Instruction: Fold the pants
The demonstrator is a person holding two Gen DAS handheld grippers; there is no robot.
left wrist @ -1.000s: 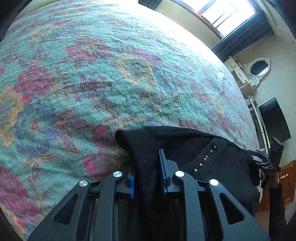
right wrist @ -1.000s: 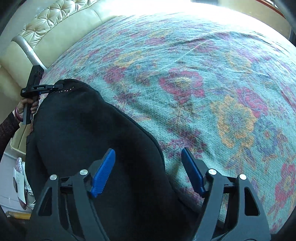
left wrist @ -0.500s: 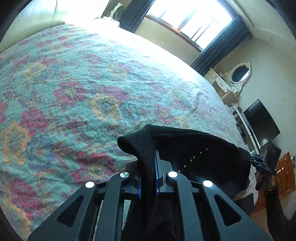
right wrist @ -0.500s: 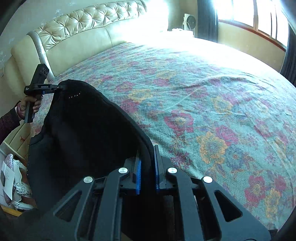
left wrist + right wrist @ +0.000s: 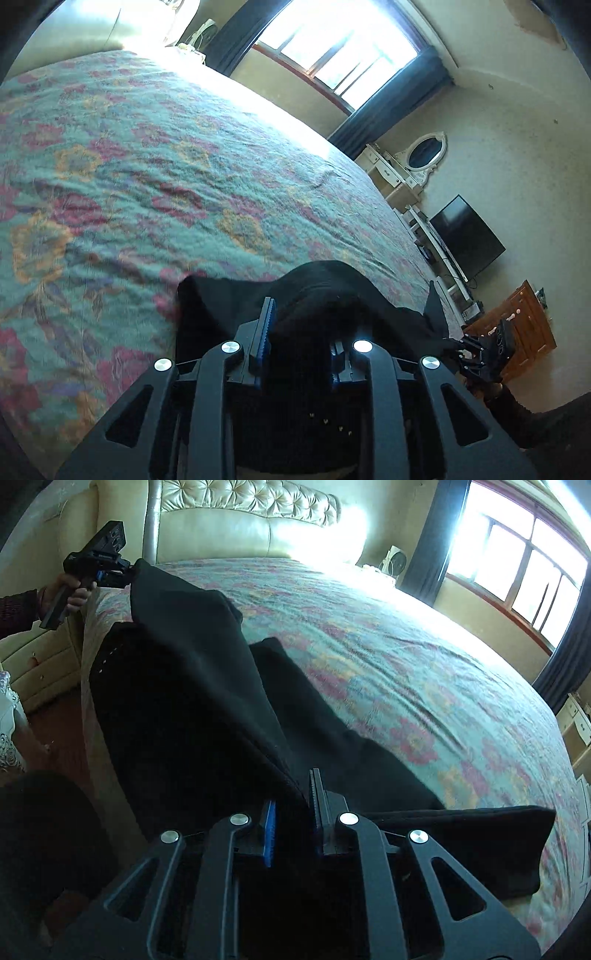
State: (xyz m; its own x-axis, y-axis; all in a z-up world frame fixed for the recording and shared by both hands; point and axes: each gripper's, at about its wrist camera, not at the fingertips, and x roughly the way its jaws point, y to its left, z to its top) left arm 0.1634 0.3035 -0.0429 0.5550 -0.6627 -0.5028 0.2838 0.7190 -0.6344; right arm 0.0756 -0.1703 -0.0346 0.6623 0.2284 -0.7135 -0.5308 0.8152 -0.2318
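Left claw (image 5: 301,343): two blue pads with black cloth bunched between them, pads look fairly far apart here, but in the right wrist view the same claw (image 5: 125,570) at 10 o'clock has the top corner of the pants pinched and lifted, so clamped on cloth. Right claw (image 5: 291,825): two blue pads close together, clamped on a taut edge of the pants (image 5: 192,686); seen from the left wrist view it sits at 4 o'clock (image 5: 461,350) with cloth running into it. Count: one pair of black pants, two claws, one bed. Pants are held up off the bedspread (image 5: 424,672) along the near edge of the bed, stretched between the two claws; long axis of the lifted edge runs from 10 o'clock down to 6 o'clock in the right wrist view. Lower part of the pants hangs over the bed side toward the floor at 8 o'clock, small row of pale studs on it. One leg end lies flat on the bedspread, pointing to 3 o'clock, hem near the right edge of that view. In the left wrist view the pants (image 5: 332,288) hump up at 6 o'clock over the floral bedspread (image 5: 147,177). Also one tufted cream headboard (image 5: 251,520), one window (image 5: 343,48) at 12 o'clock, one oval mirror (image 5: 424,153), one dark TV screen (image 5: 467,238), one wooden cabinet (image 5: 517,325).
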